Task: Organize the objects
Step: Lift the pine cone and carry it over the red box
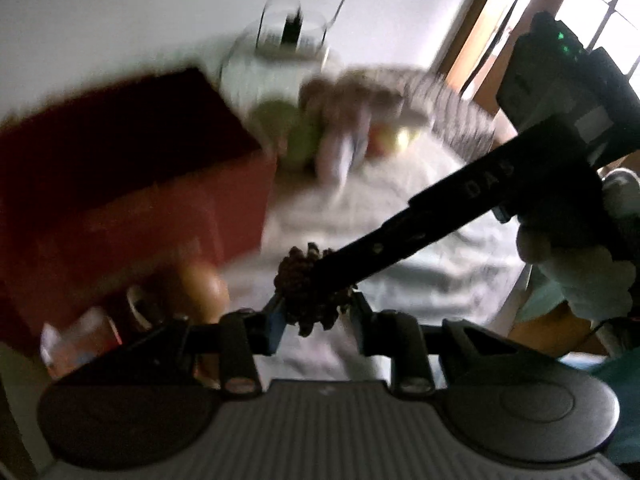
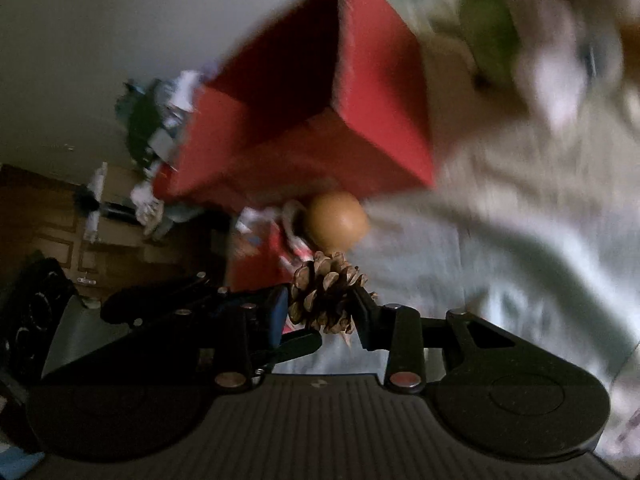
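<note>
Both tools, left (image 1: 316,312) and right (image 2: 324,312), are pinching one pinecone (image 2: 326,298), mid-handoff I'd guess; next it's needing the red box (image 2: 320,92).

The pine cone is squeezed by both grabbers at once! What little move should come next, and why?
Probably one gripper should let go. The pine cone sits between the right gripper fingers, and the left gripper closes around it too. Opening the left one would free the right to carry it to the open red box.

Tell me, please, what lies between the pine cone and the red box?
A brown egg-like ball sits between the pine cone and the red box, clearest in the right wrist view.
</note>
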The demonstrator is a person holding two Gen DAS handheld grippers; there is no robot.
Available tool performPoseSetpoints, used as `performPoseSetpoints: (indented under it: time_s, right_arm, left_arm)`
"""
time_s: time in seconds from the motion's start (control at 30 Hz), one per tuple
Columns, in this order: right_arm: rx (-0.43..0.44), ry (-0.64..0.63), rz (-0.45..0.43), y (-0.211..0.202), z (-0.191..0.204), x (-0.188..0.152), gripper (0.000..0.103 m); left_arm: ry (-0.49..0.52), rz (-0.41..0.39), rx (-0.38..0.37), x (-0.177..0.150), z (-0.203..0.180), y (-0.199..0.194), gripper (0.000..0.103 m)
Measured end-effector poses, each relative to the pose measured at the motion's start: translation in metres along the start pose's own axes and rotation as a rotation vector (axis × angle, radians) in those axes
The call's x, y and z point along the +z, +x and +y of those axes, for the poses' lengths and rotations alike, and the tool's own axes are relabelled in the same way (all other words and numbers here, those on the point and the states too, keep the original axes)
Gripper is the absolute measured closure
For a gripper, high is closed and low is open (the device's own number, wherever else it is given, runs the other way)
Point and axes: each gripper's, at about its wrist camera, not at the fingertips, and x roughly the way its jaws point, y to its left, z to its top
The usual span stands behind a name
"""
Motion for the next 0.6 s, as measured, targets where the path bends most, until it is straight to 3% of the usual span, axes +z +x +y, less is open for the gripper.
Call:
performPoseSetpoints:
  time_s: [0.17,0.3,0.43,0.6]
  right_arm:
    - [-0.016,-0.165,-0.108,-0.025,0.049,0.039,0.065]
    - [-0.044,-0.274,-0.166,-0.023,0.079,0.077,0.065]
    - [-0.104,-0.350,-0.178,0.001,0.096,0.115,0.065]
    - [-0.186,-0.368,-0.126,0.044,0.091,0.150,0.065]
  left_arm:
    - [0.062,-0.128,0.036,0.043,0.013,-0.033,0.076]
    - [0.095,-0.185,0.099,0.076,0.033,-0.042,0.076]
    - [0.069,-0.172,0.131,0.103,0.070,-0.027,0.076]
    - [-0.031,-0.099,0.112,0.119,0.120,0.016,0.076]
